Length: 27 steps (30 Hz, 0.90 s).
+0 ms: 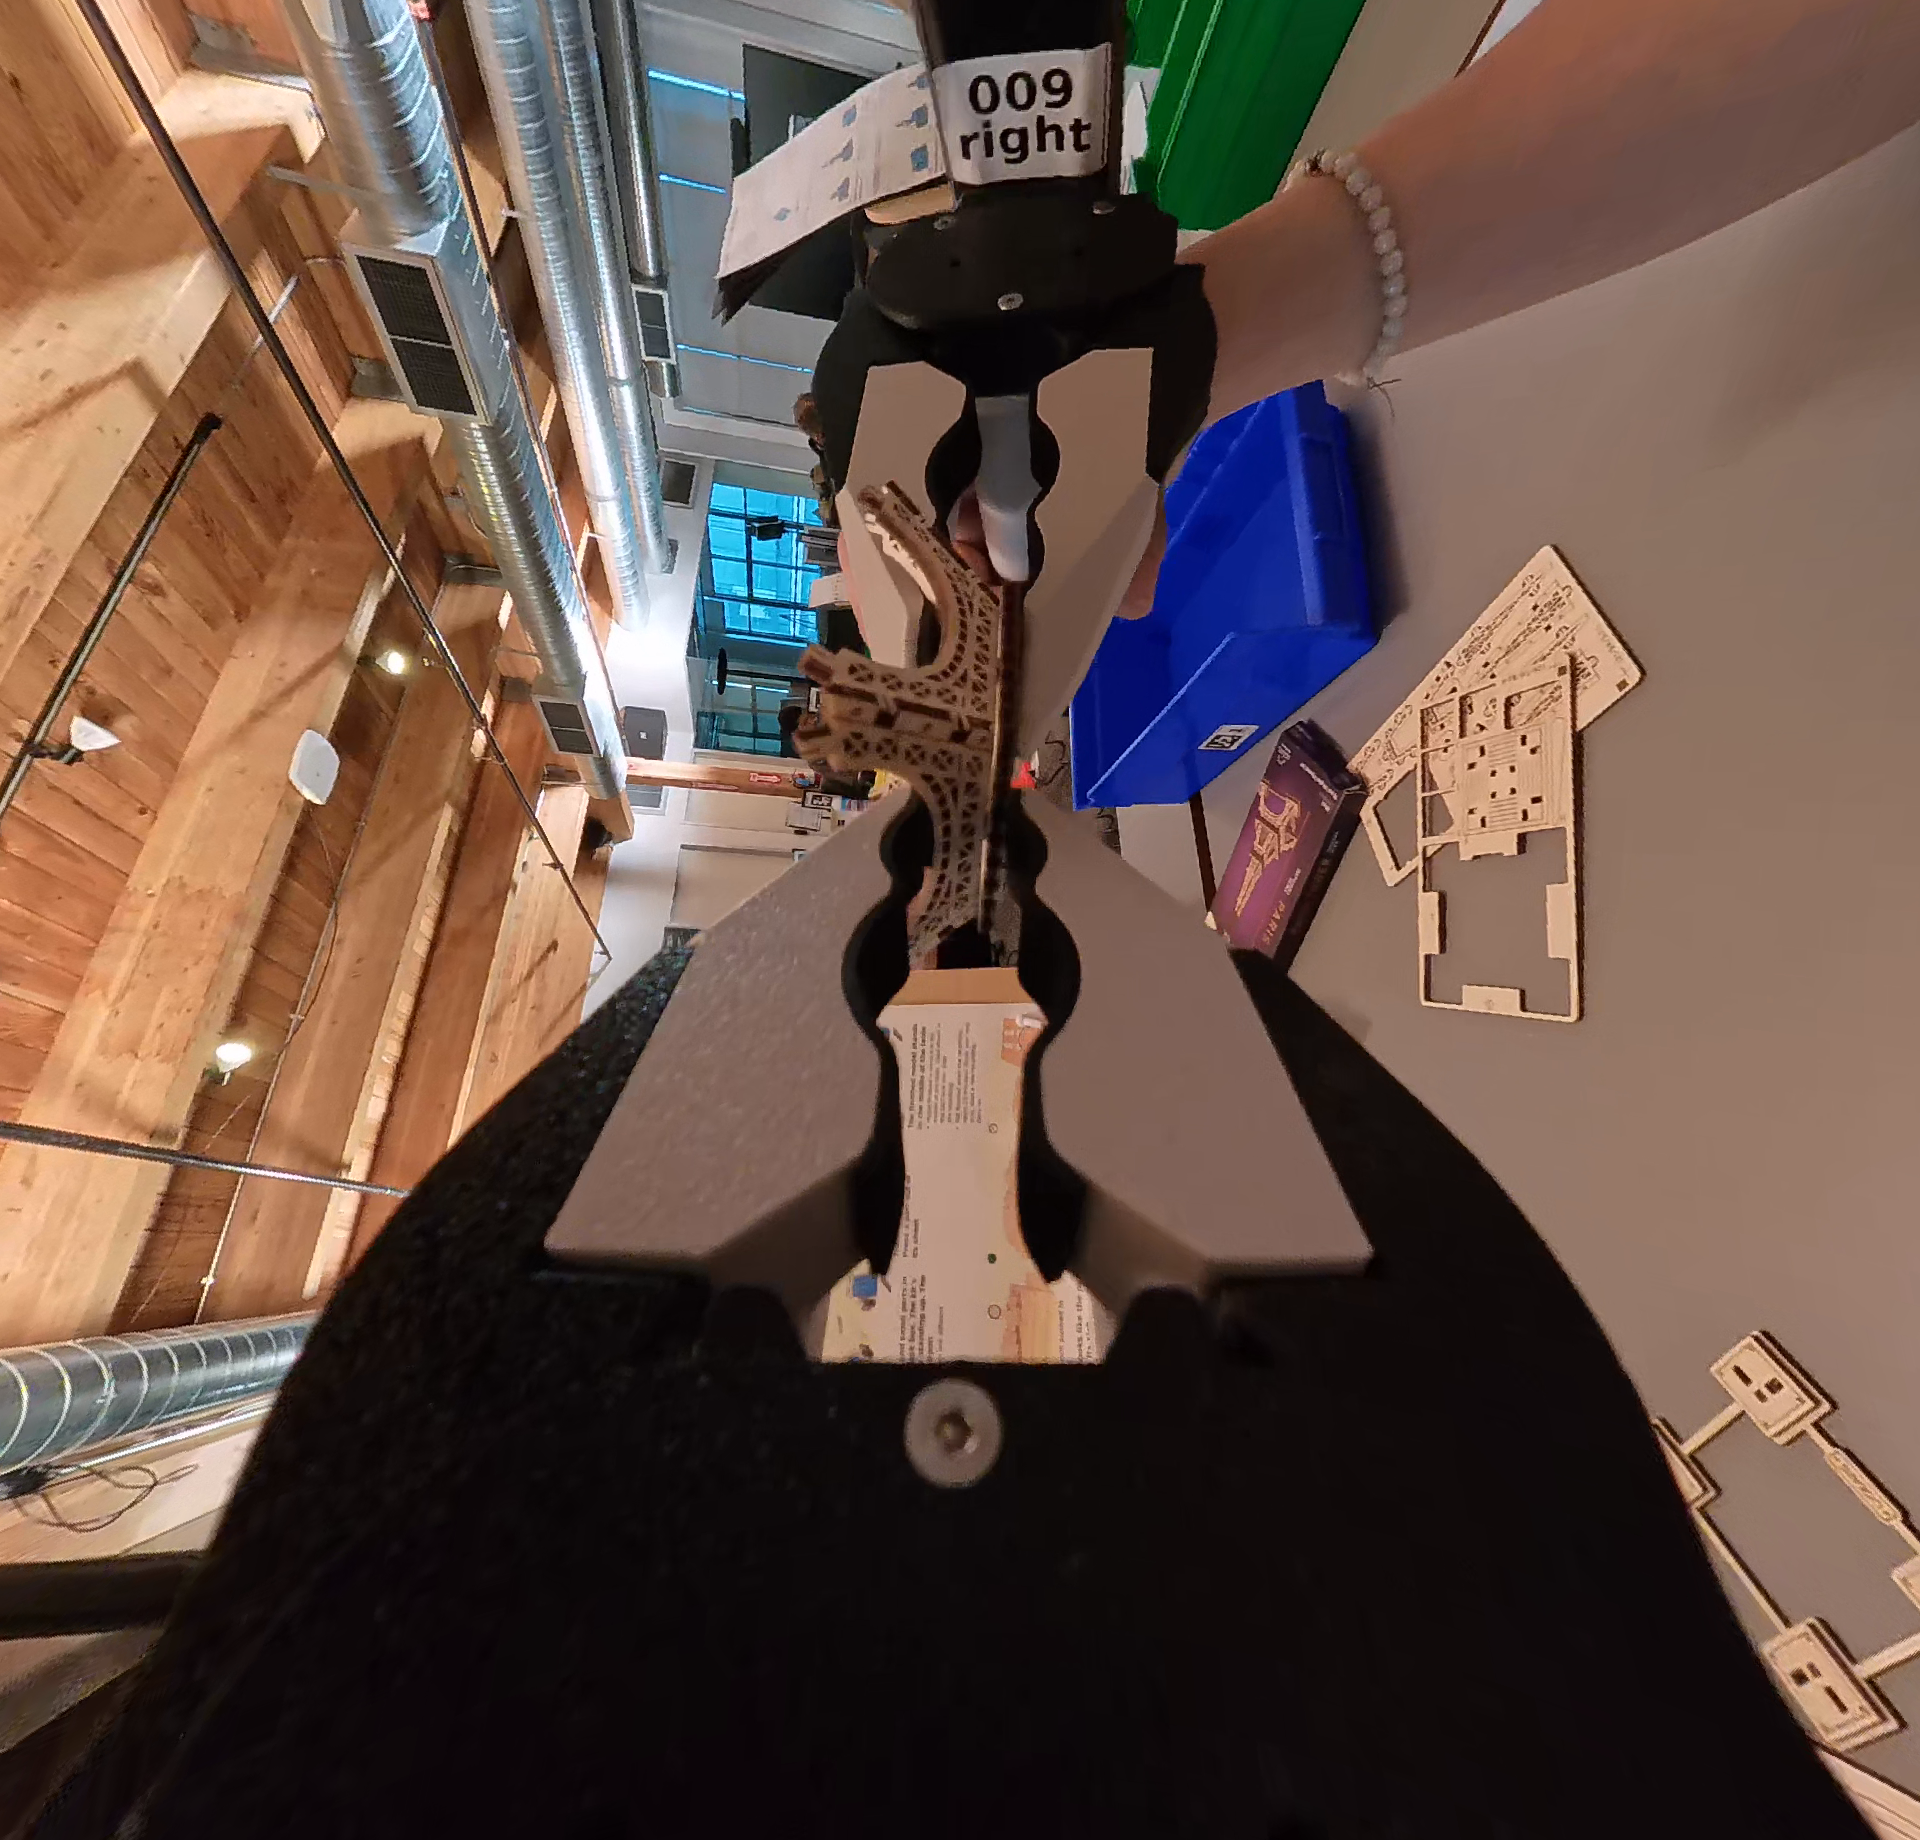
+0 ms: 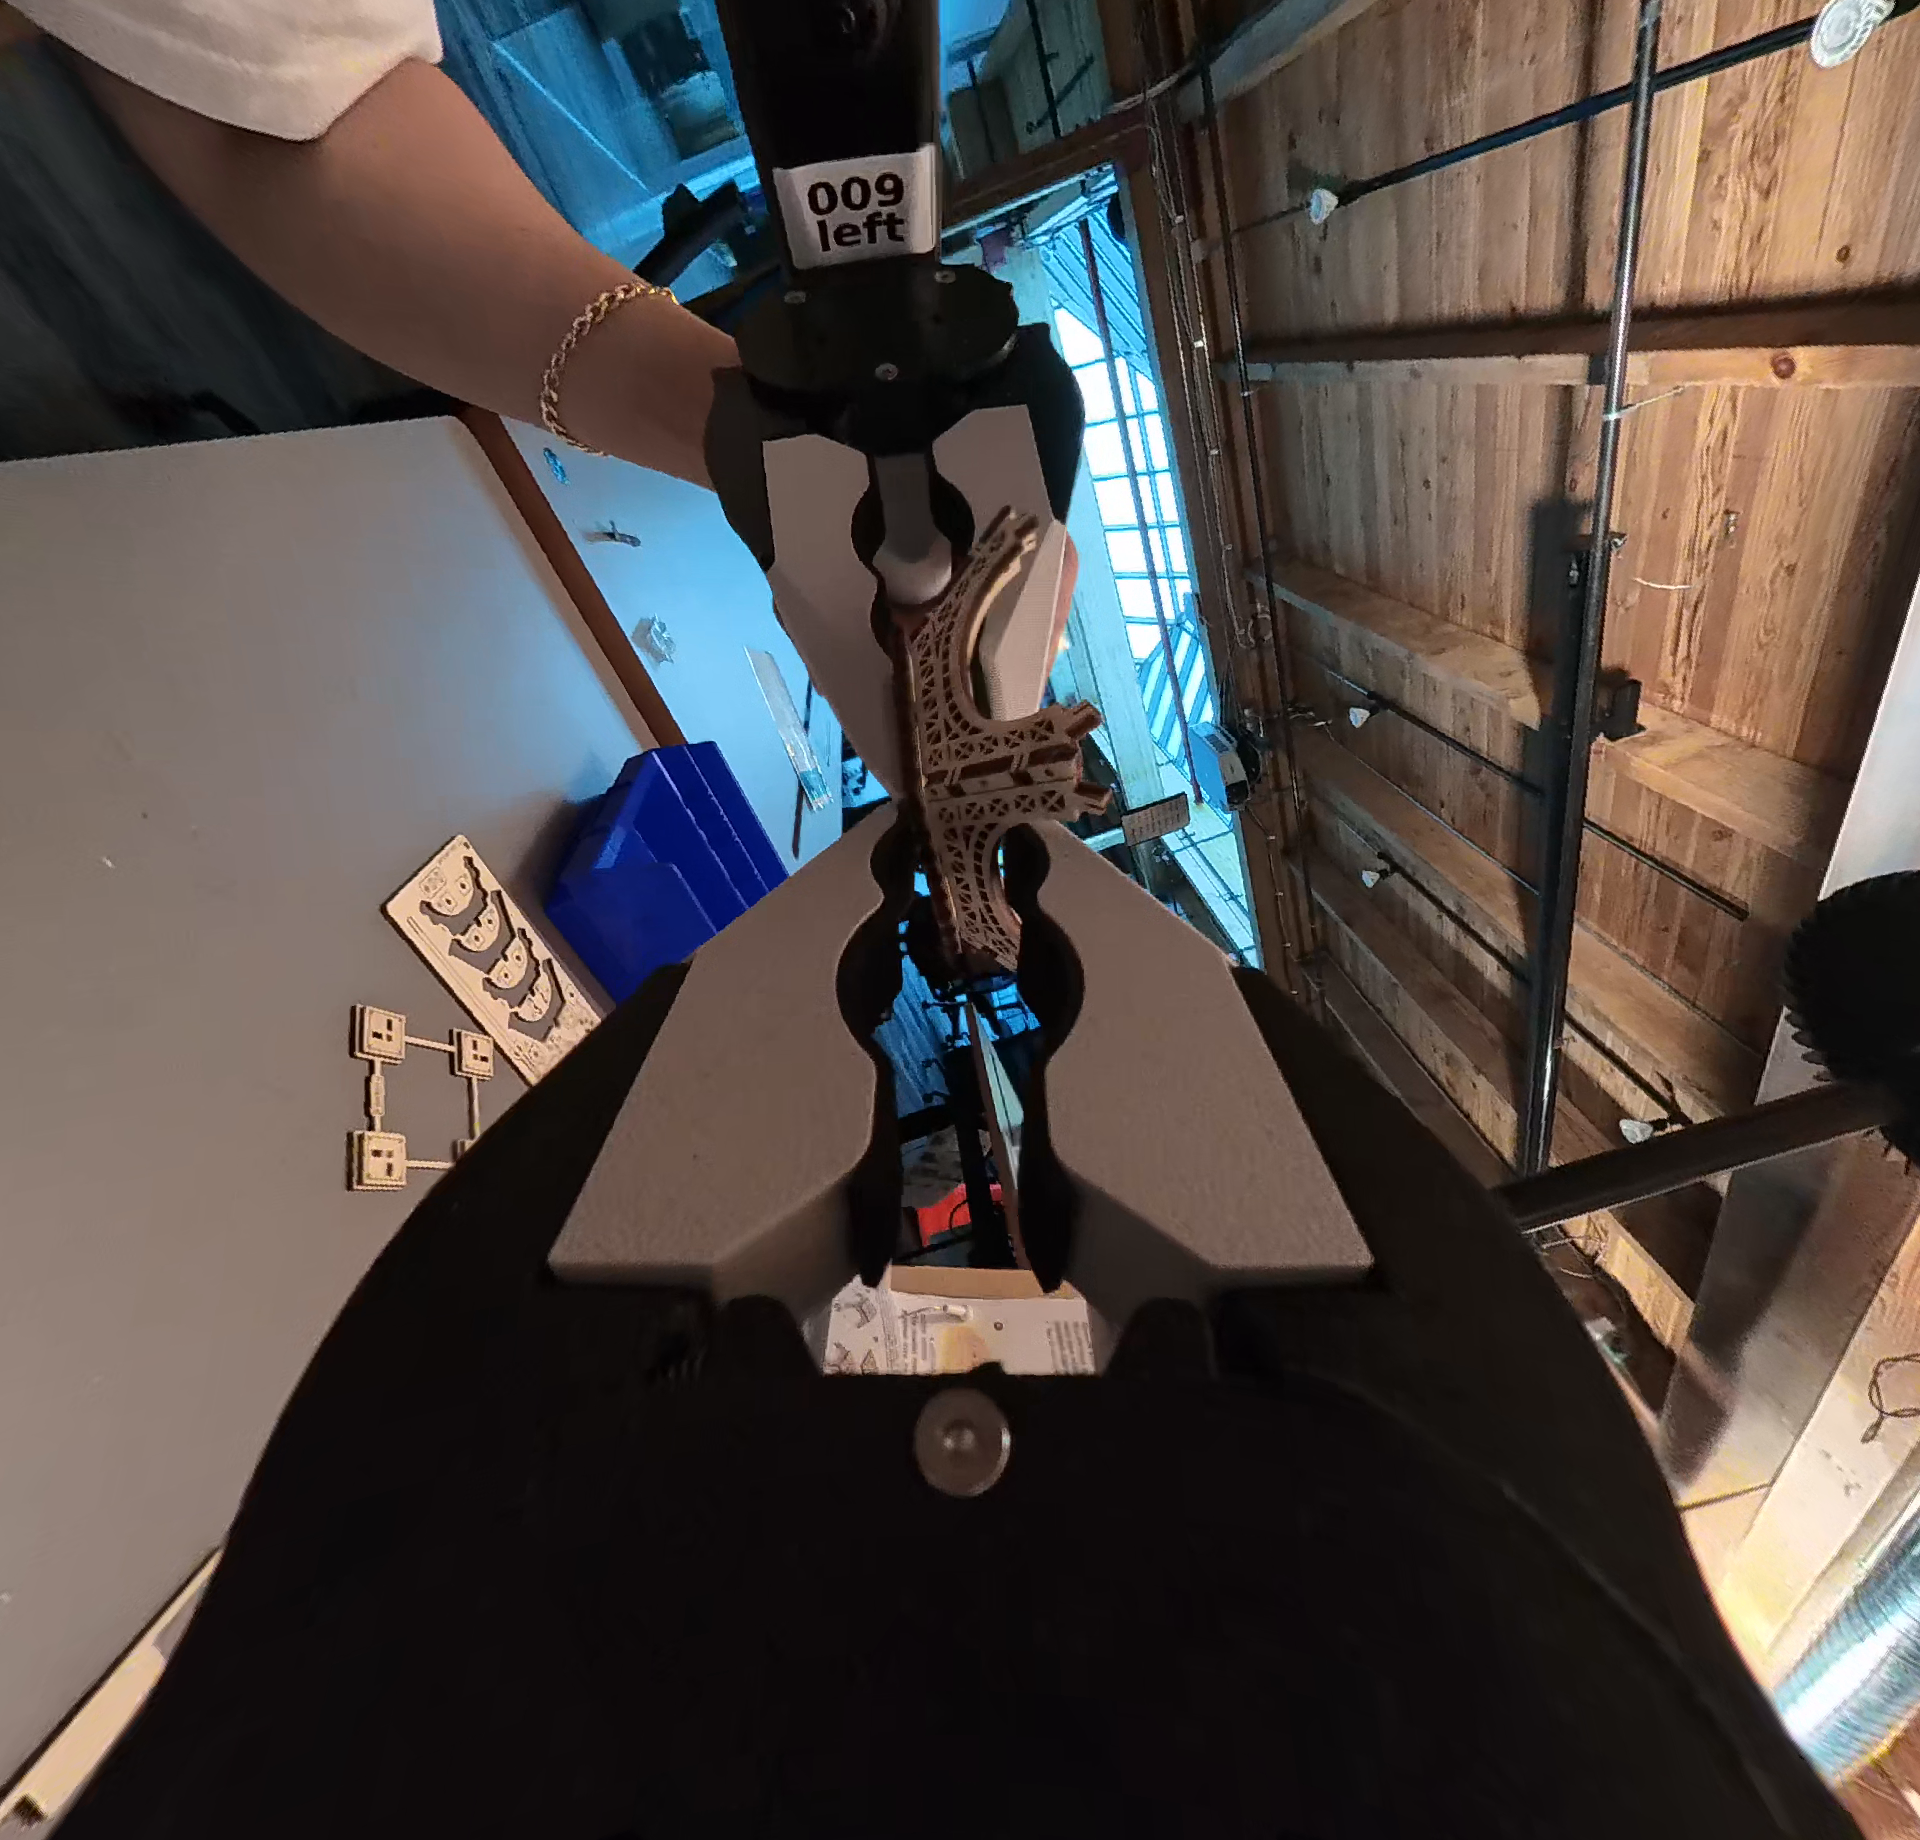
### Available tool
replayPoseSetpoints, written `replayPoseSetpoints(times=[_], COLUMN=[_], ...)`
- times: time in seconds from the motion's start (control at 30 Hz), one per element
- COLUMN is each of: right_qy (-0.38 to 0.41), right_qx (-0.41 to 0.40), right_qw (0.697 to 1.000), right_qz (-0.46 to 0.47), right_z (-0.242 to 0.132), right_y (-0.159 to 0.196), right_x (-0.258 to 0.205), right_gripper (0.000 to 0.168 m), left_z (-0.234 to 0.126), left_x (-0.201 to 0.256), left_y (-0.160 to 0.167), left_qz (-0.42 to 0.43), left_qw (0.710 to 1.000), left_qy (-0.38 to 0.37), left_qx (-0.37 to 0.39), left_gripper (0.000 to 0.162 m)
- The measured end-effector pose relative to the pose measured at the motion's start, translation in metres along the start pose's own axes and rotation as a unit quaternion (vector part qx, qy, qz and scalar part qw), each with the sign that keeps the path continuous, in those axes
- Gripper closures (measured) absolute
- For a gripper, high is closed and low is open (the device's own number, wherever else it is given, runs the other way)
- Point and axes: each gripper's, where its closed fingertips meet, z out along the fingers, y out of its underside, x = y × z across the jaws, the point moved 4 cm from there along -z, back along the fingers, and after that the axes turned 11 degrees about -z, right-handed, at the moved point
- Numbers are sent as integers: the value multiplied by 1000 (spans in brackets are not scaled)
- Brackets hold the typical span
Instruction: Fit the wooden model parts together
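A brown wooden lattice model (image 1: pixel 935 720) with curved legs, made of joined flat parts, is held in the air between two grippers that face each other. My left gripper (image 1: pixel 966 824) is shut on one end of it. My right gripper (image 1: pixel 997 647) comes in from the far side and clamps the other end. In the right wrist view the same model (image 2: pixel 987 751) sits in my right gripper (image 2: pixel 966 840), with the left gripper (image 2: pixel 935 668) opposite. The ends inside the jaws are hidden.
The grey table (image 1: pixel 1714 1063) lies to one side. On it are a blue bin (image 1: pixel 1236 627), a purple box (image 1: pixel 1288 834), punched wooden sheets (image 1: pixel 1496 782) and a frame of square parts (image 1: pixel 1808 1541). A printed instruction sheet (image 1: pixel 966 1167) lies behind my fingers.
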Motion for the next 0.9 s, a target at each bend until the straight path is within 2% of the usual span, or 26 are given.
replayPoseSetpoints(times=[0.9], right_qy=[6], right_qx=[-42], right_qw=[999], right_qz=[-13], right_z=[4], right_y=[5], right_x=[0], right_gripper=[151], left_z=[0], left_x=[-1], left_y=[13], left_qz=[-98], left_qw=[995], left_qy=[7], left_qx=[33], left_gripper=[150])
